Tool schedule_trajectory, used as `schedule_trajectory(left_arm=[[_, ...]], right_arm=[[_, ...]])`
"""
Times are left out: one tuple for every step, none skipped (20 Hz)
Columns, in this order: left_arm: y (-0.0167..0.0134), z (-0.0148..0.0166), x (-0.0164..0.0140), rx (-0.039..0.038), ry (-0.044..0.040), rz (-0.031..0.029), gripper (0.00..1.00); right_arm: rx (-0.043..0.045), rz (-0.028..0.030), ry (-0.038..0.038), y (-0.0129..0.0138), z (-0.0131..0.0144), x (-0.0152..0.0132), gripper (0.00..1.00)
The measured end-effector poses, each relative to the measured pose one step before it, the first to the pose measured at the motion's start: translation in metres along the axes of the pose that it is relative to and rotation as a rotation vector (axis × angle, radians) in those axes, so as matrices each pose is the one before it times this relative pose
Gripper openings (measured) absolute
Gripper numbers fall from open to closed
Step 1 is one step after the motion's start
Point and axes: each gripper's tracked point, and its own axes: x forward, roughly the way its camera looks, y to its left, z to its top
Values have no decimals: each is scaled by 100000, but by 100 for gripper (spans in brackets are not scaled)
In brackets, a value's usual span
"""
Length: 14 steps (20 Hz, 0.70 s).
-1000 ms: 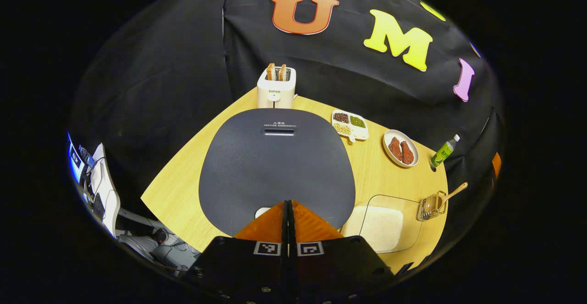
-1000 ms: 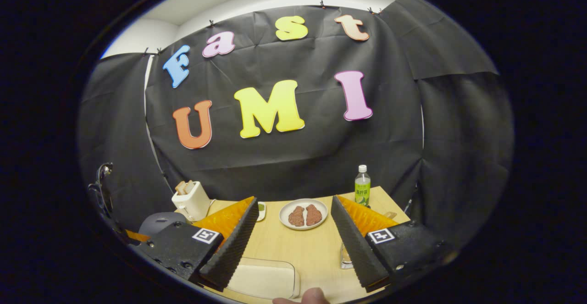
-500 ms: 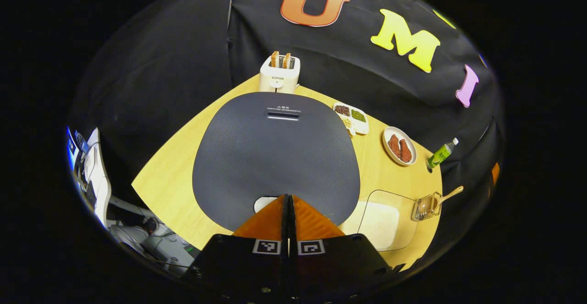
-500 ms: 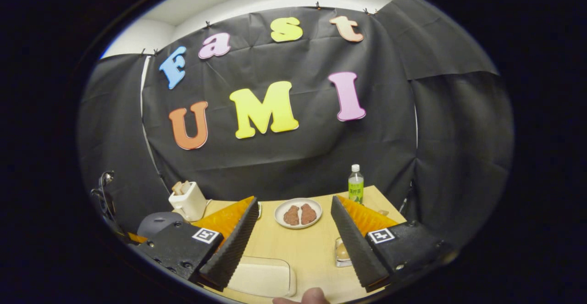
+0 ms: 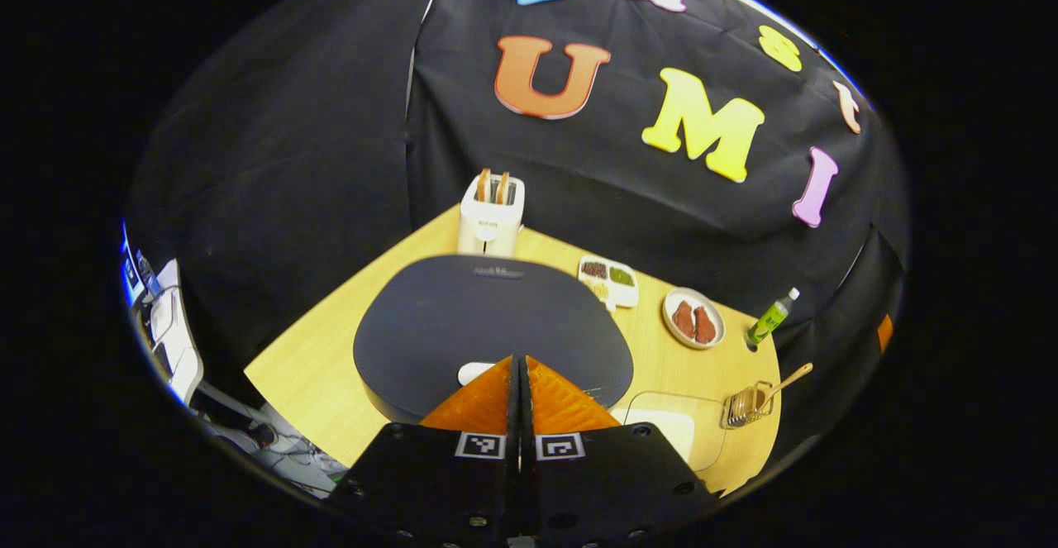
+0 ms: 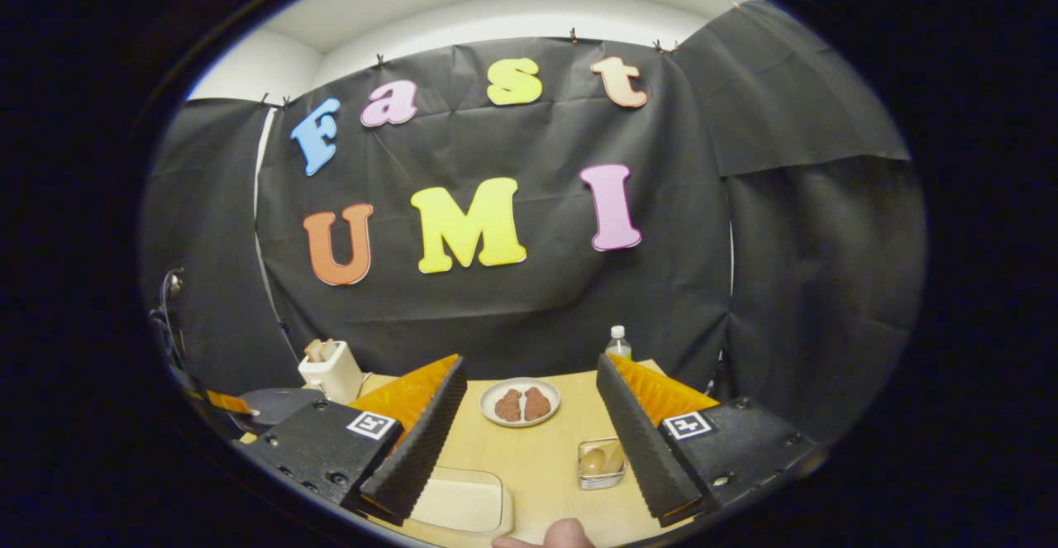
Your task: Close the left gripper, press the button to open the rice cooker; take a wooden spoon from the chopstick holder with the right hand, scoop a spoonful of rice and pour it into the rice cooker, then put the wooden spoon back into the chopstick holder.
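Observation:
The rice cooker (image 5: 492, 325) has a broad dark grey lid that lies flat, with a white button (image 5: 471, 372) at its near edge. My left gripper (image 5: 519, 359) is shut, its tips just right of the button; I cannot tell whether they touch it. A wire chopstick holder (image 5: 744, 406) at the right holds the wooden spoon (image 5: 783, 381), its handle leaning right. A clear container of rice (image 5: 671, 426) lies beside it. In the right gripper view my right gripper (image 6: 529, 364) is open and holds nothing, above the table with the holder (image 6: 601, 463) near its right finger.
A toaster (image 5: 492, 213) with bread stands behind the cooker. A divided dish (image 5: 607, 281), a plate of meat (image 5: 693, 321) and a green bottle (image 5: 769, 318) line the far right of the wooden table (image 5: 306, 366). A person's fingertip (image 6: 550, 536) shows at the bottom.
The left gripper view has tilted up and drawn back, so the cooker lid sits lower and smaller. The right gripper has pulled back; the holder now shows between its fingers.

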Motion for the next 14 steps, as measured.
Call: schedule_trajectory(left_arm=[[-469, 1450, -714, 158, -4093, -1504, 1], [-488, 1840, -508, 762, -5034, -442, 1], [-714, 1904, -617, 137, -5247, -1689, 2], [-651, 1662, -722, 357, -4743, -1577, 5], [-805, 1414, -913, 692, -4141, -2336, 5], [-709, 1108, -463, 1207, -2700, -1636, 25], [-417, 610, -540, 1634, -2226, -980, 43], [-108, 561, -299, 1434, -2563, -581, 61], [-336, 512, -898, 949, -2638, -110, 80], [363, 613, -97, 1127, -2729, 938, 98], [134, 273, -491, 691, -1628, 720, 95], [-10, 184, -775, 391, -1317, -451, 95], [-118, -5, -632, 298, -706, -587, 83], [-31, -56, -648, 960, -881, -11, 83]], right_arm=[[-86, -115, -244, 20, 191, -346, 100], [-105, -46, 587, -60, -116, -365, 100], [319, -72, 549, -80, 24, -376, 100], [639, 225, -60, 12, 177, -480, 100], [-215, -131, -638, 19, 312, -421, 100], [-926, -364, -458, -193, 198, -335, 100], [-930, -118, -162, -58, -44, -294, 100], [-811, 12, -68, 9, 82, -260, 100], [-603, 225, -359, 21, 101, -177, 100], [-666, -38, -316, -45, 120, -222, 100], [-180, -85, -173, -73, 139, -200, 100], [-162, 170, -56, 16, -6, -272, 100], [-656, 555, -54, 172, 8, -211, 100], [-1248, 524, 721, 82, -263, -183, 100]])
